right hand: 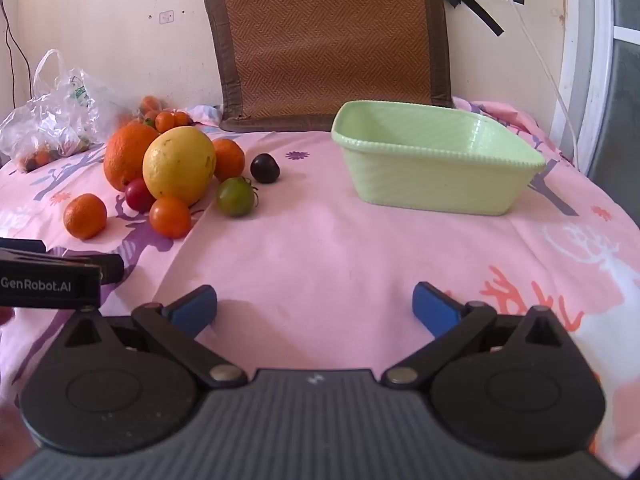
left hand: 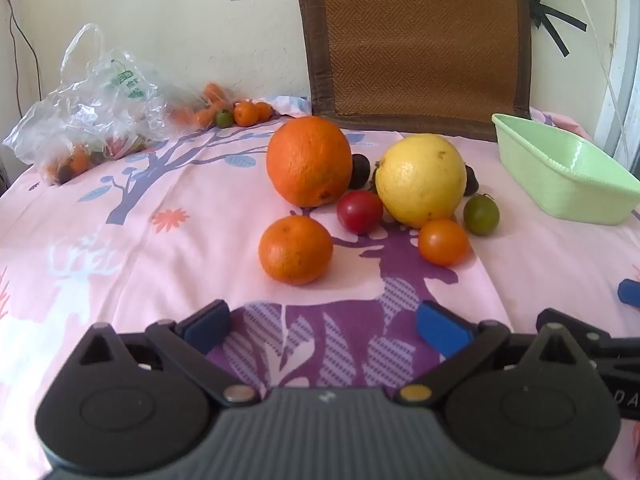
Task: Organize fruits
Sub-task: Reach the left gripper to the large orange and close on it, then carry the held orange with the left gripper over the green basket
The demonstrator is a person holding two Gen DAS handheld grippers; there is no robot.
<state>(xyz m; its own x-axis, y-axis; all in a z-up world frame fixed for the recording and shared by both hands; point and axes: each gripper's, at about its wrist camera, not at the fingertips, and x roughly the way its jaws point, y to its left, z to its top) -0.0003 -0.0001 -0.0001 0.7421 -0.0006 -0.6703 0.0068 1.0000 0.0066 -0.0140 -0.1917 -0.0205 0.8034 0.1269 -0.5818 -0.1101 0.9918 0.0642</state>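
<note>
A pile of fruit lies on the pink cloth: a big orange [left hand: 309,160] [right hand: 128,154], a yellow grapefruit [left hand: 421,179] [right hand: 179,166], a small orange [left hand: 295,249] [right hand: 85,216], a red tomato [left hand: 359,211], an orange tomato [left hand: 443,241] [right hand: 170,216], a green tomato [left hand: 481,214] [right hand: 236,197] and a dark plum [right hand: 265,168]. A green basket [left hand: 568,176] [right hand: 432,184] stands empty to the right. My left gripper [left hand: 324,326] is open and empty, in front of the small orange. My right gripper [right hand: 316,308] is open and empty, over bare cloth in front of the basket.
A clear plastic bag [left hand: 92,108] [right hand: 52,120] with small fruits lies at the back left, with loose small fruits [left hand: 240,114] beside it. A woven brown mat [left hand: 420,40] [right hand: 332,40] leans on the wall behind. The left gripper's body [right hand: 52,280] shows at the right wrist view's left edge.
</note>
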